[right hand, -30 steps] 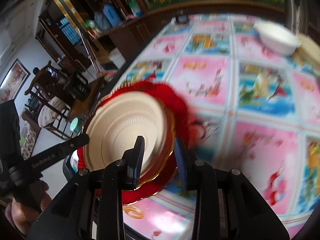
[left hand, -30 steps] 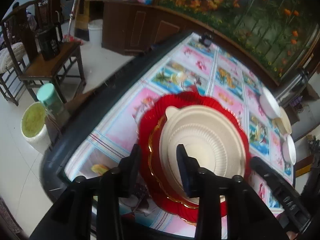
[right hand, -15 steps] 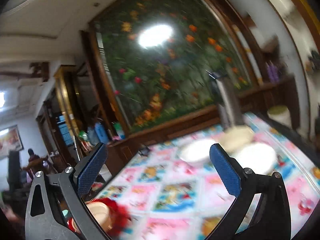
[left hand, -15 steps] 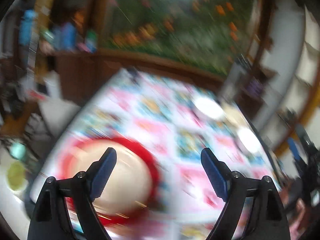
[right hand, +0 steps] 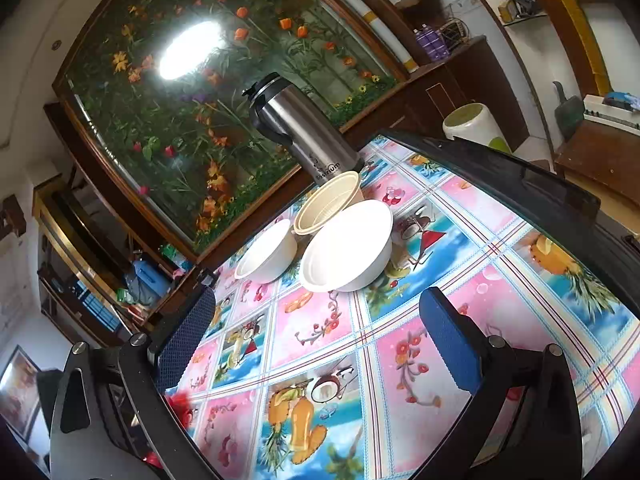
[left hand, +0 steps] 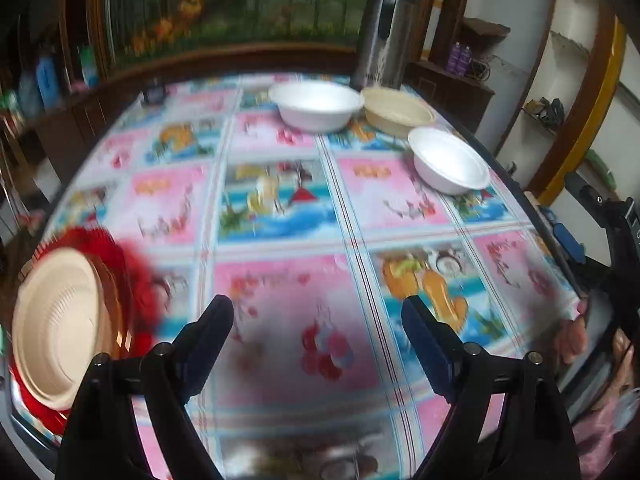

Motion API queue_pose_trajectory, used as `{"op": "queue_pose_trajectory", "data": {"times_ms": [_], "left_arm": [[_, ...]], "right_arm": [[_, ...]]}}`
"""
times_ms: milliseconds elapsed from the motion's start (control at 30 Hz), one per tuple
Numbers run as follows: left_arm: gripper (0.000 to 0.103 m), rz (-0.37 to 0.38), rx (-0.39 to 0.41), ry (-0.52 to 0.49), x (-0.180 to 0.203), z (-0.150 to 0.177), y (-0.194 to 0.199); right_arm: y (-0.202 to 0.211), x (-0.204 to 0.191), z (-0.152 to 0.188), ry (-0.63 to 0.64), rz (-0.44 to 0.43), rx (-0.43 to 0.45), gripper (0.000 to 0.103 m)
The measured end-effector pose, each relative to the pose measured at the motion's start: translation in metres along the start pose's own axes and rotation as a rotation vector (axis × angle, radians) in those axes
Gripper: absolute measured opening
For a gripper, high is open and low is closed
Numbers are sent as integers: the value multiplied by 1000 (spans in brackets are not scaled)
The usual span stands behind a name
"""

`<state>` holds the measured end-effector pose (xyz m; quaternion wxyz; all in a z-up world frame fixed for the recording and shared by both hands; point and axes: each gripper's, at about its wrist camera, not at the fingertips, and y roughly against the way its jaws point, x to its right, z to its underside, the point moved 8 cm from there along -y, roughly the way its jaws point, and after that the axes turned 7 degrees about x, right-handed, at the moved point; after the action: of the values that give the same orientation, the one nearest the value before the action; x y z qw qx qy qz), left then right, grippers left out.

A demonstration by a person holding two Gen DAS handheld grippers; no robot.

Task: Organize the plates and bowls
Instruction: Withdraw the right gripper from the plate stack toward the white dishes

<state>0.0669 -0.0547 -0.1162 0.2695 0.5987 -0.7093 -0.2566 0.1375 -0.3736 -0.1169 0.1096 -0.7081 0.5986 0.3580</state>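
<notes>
A beige plate [left hand: 56,328] lies stacked on a red scalloped plate [left hand: 132,268] at the table's near left edge in the left wrist view. Three bowls stand at the far right: a white bowl [left hand: 316,106], a beige bowl [left hand: 398,112] and a nearer white bowl [left hand: 450,164]. My left gripper [left hand: 318,320] is open and holds nothing above the patterned cloth. My right gripper [right hand: 316,316] is open too, with nothing in it. It faces the near white bowl [right hand: 348,248], the beige bowl [right hand: 328,208] and the far white bowl [right hand: 266,252].
A steel thermos [right hand: 304,132] stands right behind the bowls, and a small dark object [left hand: 154,94] sits at the far left of the cloth. The table has a dark rim [right hand: 520,180]. A person's hand [left hand: 572,336] shows at the right edge.
Both grippers opened wide and let go of the beige plate. Both swung away from the plate stack toward the bowls, and the stack slid to the left edge of view.
</notes>
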Motion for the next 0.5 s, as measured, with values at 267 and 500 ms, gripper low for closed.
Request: {"op": "queue_pose_trajectory", "data": {"times_ms": [267,500], "left_arm": [[86,-36,52,-53,9,-27,-18],[86,-39,49,-46,14,-40,-32]], "right_arm": [[-6,-7,-3,34,-1,-19,103],[-15,-4,-21,49,17,-19,103]]}}
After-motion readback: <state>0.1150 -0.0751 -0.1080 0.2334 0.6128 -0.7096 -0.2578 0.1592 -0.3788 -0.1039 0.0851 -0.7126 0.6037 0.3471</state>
